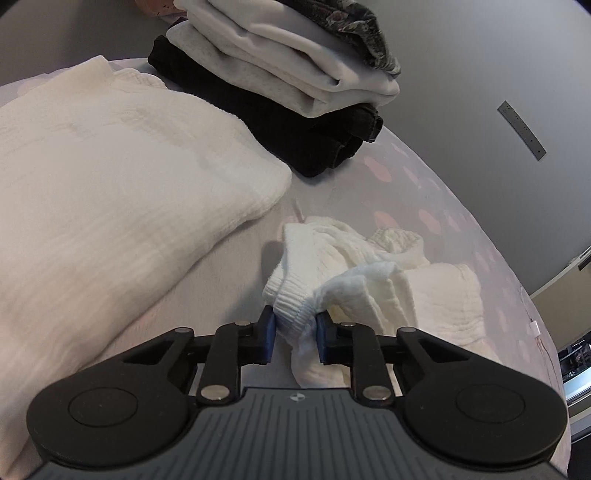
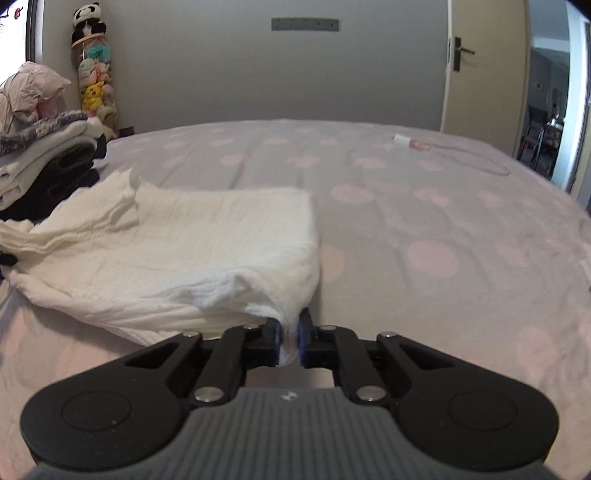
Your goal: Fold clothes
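Ahead-left of the left claw (image 1: pixel 294 334) sits a stack (image 1: pixel 273 74) of folded clothes. Both claws pinch the white garment (image 2: pixel 177 251): the left clamps a ribbed cuff, the right claw (image 2: pixel 287 341) a corner, with the body lying partly doubled ahead-left of it (so mid-fold, I judge). Its near edge hides under both claws.

**Background around the bed**

Bed (image 2: pixel 406 206): lilac sheet, pink dots. Grey wall behind it, with a metal plate (image 2: pixel 305 24) mounted high. Plush toy column (image 2: pixel 92 74), panda on top, in the corner left of the bed. White charger with pink cable (image 2: pixel 404 140) on the bed's far right. Door (image 2: pixel 480 74) with dark handle (image 2: pixel 460 51) beyond the bed's right edge, ajar.
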The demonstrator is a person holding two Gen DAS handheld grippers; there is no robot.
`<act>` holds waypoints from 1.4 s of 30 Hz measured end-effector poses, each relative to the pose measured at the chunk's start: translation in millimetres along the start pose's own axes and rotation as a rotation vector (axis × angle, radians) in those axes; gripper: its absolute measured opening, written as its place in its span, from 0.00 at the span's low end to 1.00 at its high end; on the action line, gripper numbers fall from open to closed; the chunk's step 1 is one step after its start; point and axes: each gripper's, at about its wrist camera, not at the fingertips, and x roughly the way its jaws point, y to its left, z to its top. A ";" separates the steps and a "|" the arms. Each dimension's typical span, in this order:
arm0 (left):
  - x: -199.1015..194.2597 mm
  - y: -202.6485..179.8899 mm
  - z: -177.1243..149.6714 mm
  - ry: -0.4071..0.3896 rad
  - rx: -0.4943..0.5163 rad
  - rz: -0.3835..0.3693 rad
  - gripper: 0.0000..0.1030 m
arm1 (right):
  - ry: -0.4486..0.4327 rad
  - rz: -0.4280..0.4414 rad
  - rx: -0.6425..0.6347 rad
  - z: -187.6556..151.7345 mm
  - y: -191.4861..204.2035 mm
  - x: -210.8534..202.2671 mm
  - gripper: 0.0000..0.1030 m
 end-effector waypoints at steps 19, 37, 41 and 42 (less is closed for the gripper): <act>-152.0 -20.9 -111.6 0.234 0.101 0.057 0.23 | 0.010 -0.105 0.214 -36.5 -102.0 -190.7 0.10; -180.8 -25.2 -142.4 0.354 0.214 0.092 0.36 | 0.061 -0.116 0.314 -79.2 -128.2 -208.8 0.35; -199.7 -34.1 -142.3 0.325 0.244 0.060 0.39 | 0.024 -0.092 0.282 -75.4 -119.4 -211.5 0.35; -204.5 -36.3 -142.2 0.317 0.251 0.052 0.39 | 0.019 -0.085 0.267 -74.3 -116.3 -211.0 0.35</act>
